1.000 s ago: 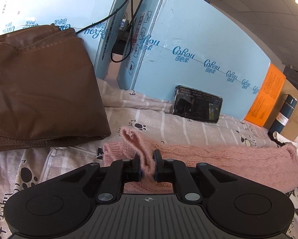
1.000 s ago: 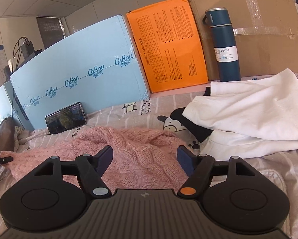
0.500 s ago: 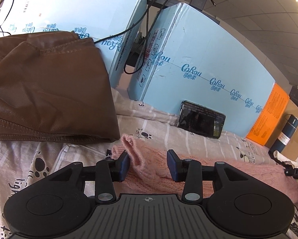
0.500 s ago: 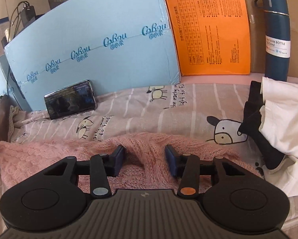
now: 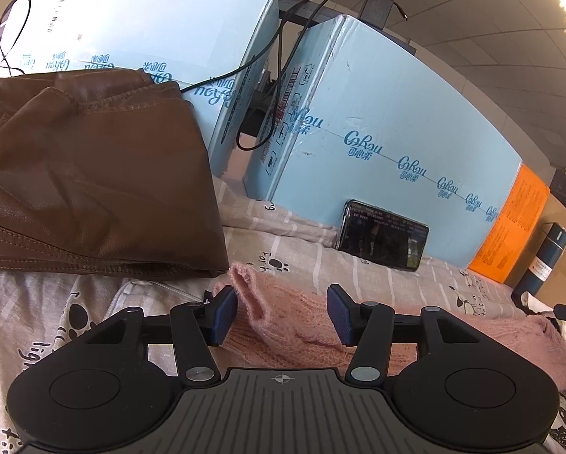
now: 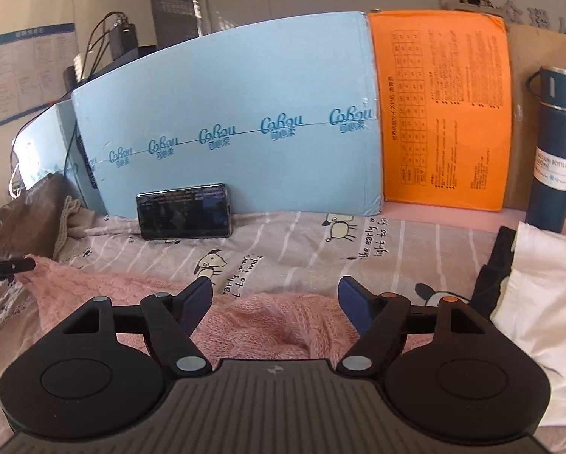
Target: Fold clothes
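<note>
A pink knit sweater lies stretched in a long band across the patterned bedsheet. My left gripper stands open over the sweater's left end, and a raised fold of knit sits loose between its blue pads. In the right wrist view my right gripper is open over the sweater near its right end, with bunched knit below the gap. Neither gripper holds the fabric. Each gripper's tip shows at the edge of the other's view.
A folded brown leather jacket lies at the left. Light blue boxes and an orange box wall the back, with a phone leaning there. A blue bottle stands at the right above white and black garments.
My left gripper, shut on the sweater's end a second ago, has opened and let it go. My right gripper narrowed over the knit, then opened wide again.
</note>
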`<state>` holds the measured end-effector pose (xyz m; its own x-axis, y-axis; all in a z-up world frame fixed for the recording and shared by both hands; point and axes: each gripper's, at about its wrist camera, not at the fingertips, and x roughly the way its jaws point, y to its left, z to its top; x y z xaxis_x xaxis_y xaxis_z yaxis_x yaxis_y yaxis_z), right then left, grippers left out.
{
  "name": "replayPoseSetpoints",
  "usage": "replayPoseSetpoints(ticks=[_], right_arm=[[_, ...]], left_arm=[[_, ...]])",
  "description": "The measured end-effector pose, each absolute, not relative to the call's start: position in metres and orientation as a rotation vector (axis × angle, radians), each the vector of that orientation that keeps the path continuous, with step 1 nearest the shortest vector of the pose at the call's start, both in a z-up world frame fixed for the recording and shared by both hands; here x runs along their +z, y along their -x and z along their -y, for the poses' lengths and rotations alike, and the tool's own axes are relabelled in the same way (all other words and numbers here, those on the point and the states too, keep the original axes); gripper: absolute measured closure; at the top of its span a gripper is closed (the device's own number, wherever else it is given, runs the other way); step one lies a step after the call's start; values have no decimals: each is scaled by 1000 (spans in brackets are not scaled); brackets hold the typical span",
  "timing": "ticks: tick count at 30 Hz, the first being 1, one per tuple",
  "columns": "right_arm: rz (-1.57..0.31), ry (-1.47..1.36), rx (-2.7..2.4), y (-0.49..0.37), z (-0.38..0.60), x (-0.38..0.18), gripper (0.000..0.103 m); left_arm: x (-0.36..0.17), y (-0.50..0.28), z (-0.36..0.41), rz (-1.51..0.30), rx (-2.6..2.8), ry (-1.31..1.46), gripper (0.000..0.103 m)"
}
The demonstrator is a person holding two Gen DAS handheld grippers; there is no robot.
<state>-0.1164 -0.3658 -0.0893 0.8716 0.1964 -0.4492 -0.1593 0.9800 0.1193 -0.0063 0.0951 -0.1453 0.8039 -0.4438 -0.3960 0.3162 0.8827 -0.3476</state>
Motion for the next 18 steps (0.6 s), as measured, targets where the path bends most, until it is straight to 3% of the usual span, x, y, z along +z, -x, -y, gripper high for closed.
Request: replayPoseSetpoints(ticks=[3, 5, 7, 9, 11, 18], right_arm=[[-513, -3, 298, 104, 352, -90, 37], [-565, 17, 330, 92, 347, -97, 56], [-611, 28, 347, 83, 345, -107, 62], [-621, -3, 370, 81, 348, -115, 70], [-609, -35, 393, 83, 350, -118, 79], [-602, -62, 446, 86, 354, -117, 78]], left_arm=[[-146, 6, -94, -492, -415, 265, 52], [-146, 5, -93, -494, -414, 259, 53], [-146, 4, -92, -500, -417, 257, 67], [-147, 3, -92, -506, -426, 256, 72], [-148, 3, -91, -507, -445, 254, 85], [-149, 2, -90, -509, -447, 255, 87]])
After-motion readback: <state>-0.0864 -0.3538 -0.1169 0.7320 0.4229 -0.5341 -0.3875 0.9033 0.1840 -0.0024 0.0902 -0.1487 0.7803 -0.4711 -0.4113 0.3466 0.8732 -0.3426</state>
